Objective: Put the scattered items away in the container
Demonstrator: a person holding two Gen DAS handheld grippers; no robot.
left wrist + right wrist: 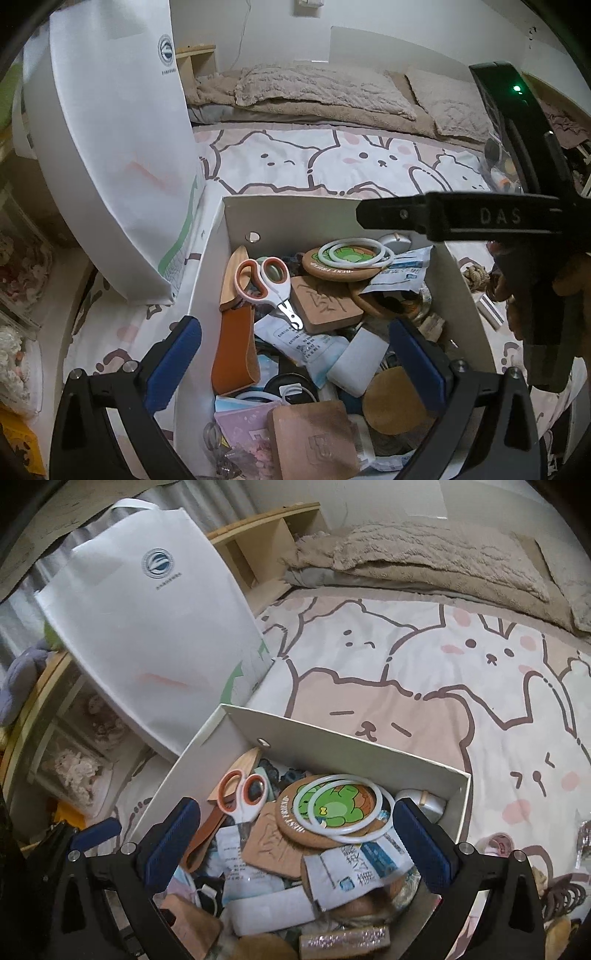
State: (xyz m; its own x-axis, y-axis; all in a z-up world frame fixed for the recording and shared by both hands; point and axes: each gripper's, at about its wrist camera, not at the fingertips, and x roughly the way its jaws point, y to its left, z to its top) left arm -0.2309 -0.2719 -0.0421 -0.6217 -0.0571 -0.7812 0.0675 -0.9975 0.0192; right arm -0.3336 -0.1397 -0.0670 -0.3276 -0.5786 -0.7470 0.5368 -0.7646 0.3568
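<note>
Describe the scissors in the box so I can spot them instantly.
Find the white box on the cartoon bedsheet, beside the white tote bag. The scissors lie on top near its far left corner. Only they have orange-and-white loop handles; the neighbouring white rings sit on a frog coaster.

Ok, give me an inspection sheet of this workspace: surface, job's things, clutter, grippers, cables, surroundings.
Surface: bed sheet printed with cartoon animals.
Job's things: white box crammed full; scissors, frog coaster with white rings on top.
Clutter: hair ties and small bits lie on the sheet, right of the box.
Grippers: left gripper and right gripper above the box, jaws open, nothing between them.
Cables: thin cord on the far wall.
Surroundings: white tote bag, beige blanket, wooden shelf.
</note>
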